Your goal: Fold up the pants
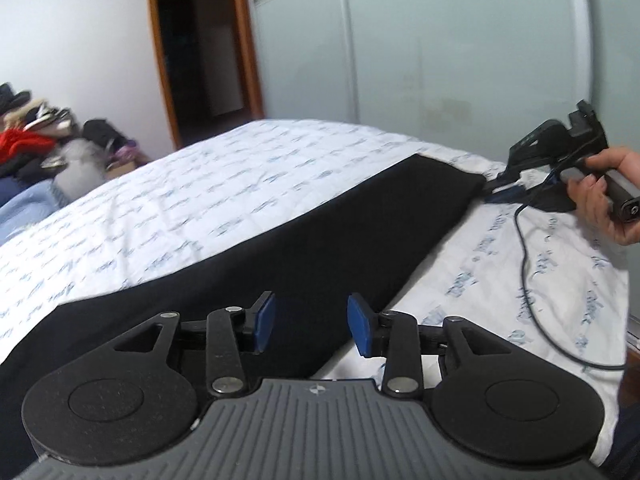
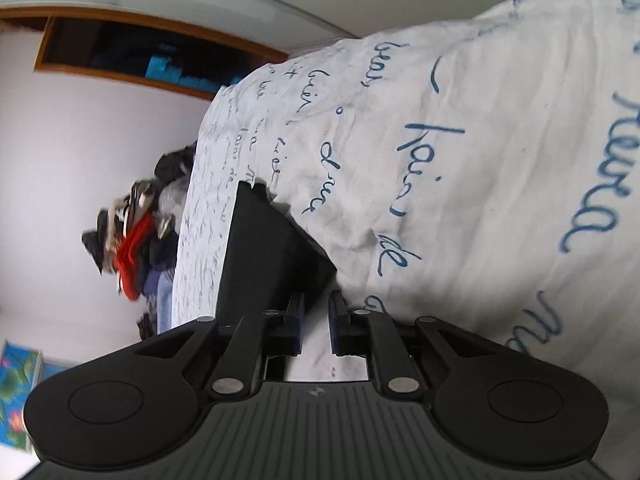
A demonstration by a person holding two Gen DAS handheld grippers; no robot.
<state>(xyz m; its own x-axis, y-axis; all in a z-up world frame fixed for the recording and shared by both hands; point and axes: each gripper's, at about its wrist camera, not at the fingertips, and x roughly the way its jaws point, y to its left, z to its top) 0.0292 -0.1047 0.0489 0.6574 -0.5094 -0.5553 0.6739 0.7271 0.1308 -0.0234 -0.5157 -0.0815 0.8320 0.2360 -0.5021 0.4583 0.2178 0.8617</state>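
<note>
Black pants [image 1: 304, 240] lie flat in a long strip on the white bedspread with blue script [image 1: 180, 192]. My left gripper [image 1: 312, 320] is open, its blue pads [image 1: 266, 316] hovering over the near end of the pants, holding nothing. My right gripper [image 1: 504, 188] is seen in the left wrist view at the far end of the pants, held by a hand, low on the bed. In the right wrist view the right gripper [image 2: 316, 316] is rolled sideways, its jaws a narrow gap apart at the edge of the pants [image 2: 264, 256]; nothing shows between them.
A pale wardrobe [image 1: 440, 40] stands behind the bed. An open wooden doorway [image 1: 200, 52] is at the back left. A pile of clothes [image 1: 36, 136] lies at the left. A black cable [image 1: 528, 280] trails across the bedspread at the right.
</note>
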